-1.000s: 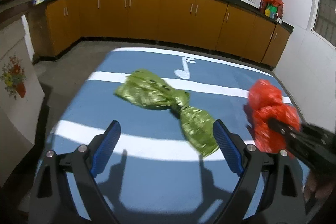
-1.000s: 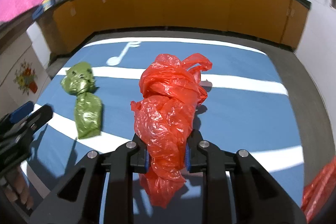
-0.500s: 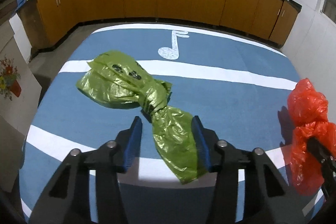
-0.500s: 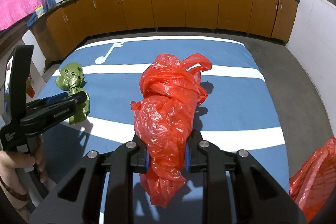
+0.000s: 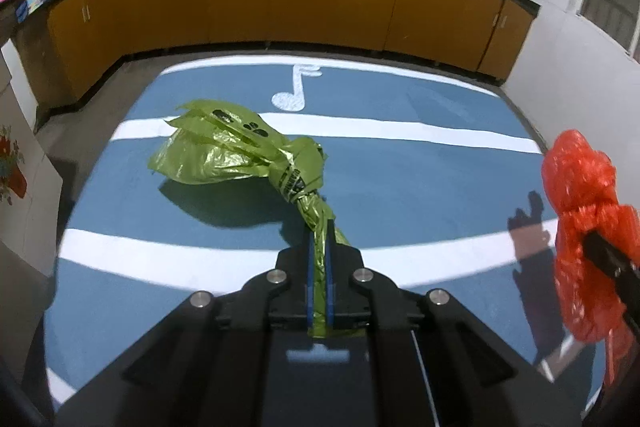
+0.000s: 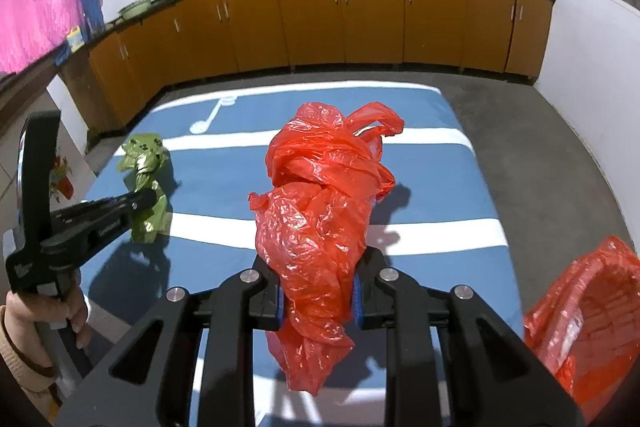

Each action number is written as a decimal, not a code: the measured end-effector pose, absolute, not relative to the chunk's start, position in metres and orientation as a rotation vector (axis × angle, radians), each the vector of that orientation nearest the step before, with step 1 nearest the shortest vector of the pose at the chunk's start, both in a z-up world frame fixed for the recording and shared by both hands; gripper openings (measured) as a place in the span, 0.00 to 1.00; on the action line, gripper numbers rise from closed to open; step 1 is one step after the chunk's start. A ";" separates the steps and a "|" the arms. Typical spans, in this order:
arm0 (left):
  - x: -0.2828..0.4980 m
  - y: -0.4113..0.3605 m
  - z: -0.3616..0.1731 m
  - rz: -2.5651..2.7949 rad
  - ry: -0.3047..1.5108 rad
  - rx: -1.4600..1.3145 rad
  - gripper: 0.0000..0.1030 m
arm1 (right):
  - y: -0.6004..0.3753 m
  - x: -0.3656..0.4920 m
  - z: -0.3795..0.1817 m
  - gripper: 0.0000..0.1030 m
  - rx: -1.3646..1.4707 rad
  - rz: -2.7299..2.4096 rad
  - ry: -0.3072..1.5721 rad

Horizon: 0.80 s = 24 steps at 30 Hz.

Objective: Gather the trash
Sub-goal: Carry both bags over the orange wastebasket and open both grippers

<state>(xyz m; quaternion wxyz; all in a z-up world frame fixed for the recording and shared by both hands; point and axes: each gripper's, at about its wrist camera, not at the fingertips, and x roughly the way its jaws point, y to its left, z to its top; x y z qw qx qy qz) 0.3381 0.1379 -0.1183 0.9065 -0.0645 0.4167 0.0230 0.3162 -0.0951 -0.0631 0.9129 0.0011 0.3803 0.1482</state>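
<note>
Now left gripper pinches crinkly green plastic bag; right gripper holds crumpled red plastic bag. Next: lift both, find bin.

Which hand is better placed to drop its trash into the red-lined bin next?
Right, probably. The right gripper already clamps the red bag, and the bin sits just to its right. The left gripper, holding the green bag, is farther away.

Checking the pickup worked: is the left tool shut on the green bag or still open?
Shut on it. The left tool has both blue pads pressed flat against the green bag at its twisted tail, no gap showing.
</note>
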 end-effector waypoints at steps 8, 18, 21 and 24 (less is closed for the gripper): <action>0.295 0.122 -0.076 -0.037 0.802 -0.135 0.06 | -0.113 0.284 -0.039 0.23 0.028 0.284 0.743; 0.253 0.086 -0.029 -0.136 0.724 -0.100 0.06 | -0.144 0.248 -0.018 0.23 0.091 0.235 0.695; 0.243 0.074 -0.020 -0.161 0.707 -0.083 0.06 | -0.152 0.240 -0.013 0.23 0.102 0.219 0.681; 0.234 0.062 -0.013 -0.187 0.694 -0.067 0.06 | -0.160 0.231 -0.011 0.23 0.110 0.207 0.672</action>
